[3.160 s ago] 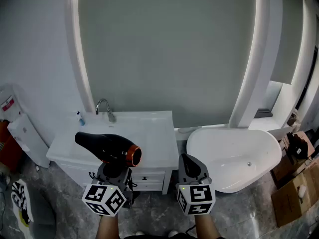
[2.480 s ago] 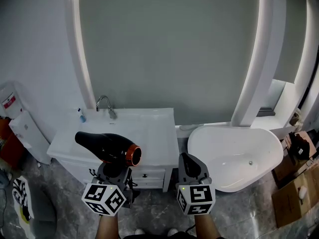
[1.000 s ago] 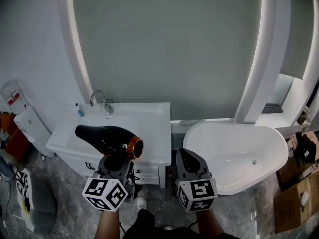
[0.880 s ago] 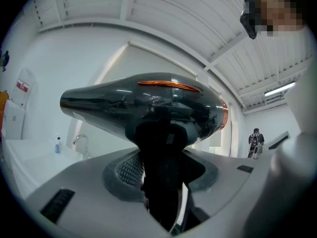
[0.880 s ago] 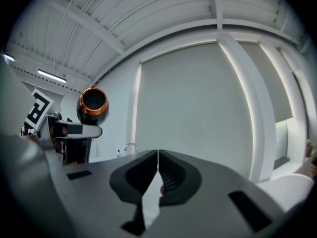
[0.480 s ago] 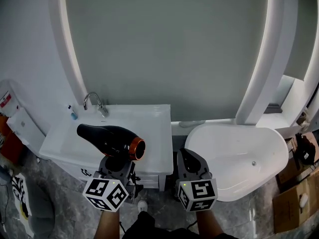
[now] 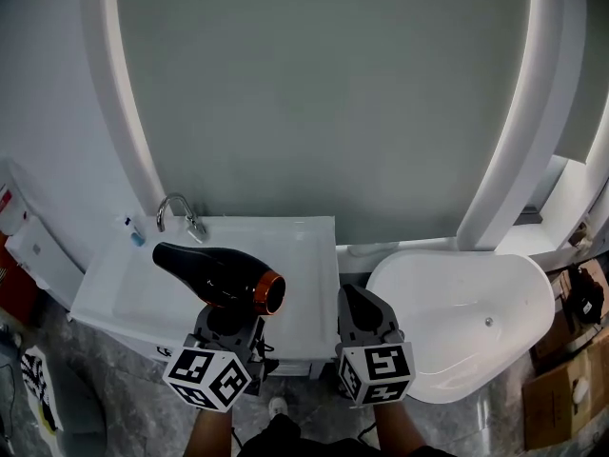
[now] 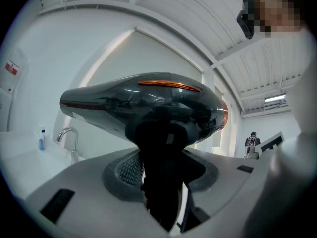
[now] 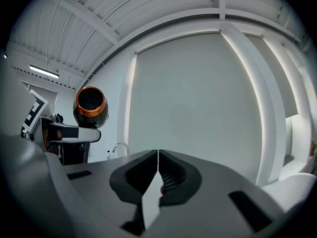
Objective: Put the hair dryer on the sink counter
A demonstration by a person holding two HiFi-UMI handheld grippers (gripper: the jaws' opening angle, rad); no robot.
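A black hair dryer (image 7: 217, 274) with an orange ring at its rear end is held by its handle in my left gripper (image 7: 228, 324), above the front of the white sink counter (image 7: 309, 284). Its nozzle points left. In the left gripper view the hair dryer (image 8: 148, 108) fills the middle, its dark handle clamped between the jaws. My right gripper (image 7: 362, 317) is shut and empty, hovering at the counter's right front corner. In the right gripper view the dryer's orange end (image 9: 90, 103) shows at left.
A chrome faucet (image 7: 176, 212) and a small blue-capped bottle (image 7: 133, 233) stand at the counter's back left. A white bathtub (image 7: 466, 312) lies to the right. Cardboard boxes (image 7: 571, 388) sit on the floor at far right. A grey wall panel with white arches rises behind.
The view has closed in on the sink counter, and both grippers with the hair dryer now sit over its front edge instead of in front of the cabinet. The grip is unchanged.
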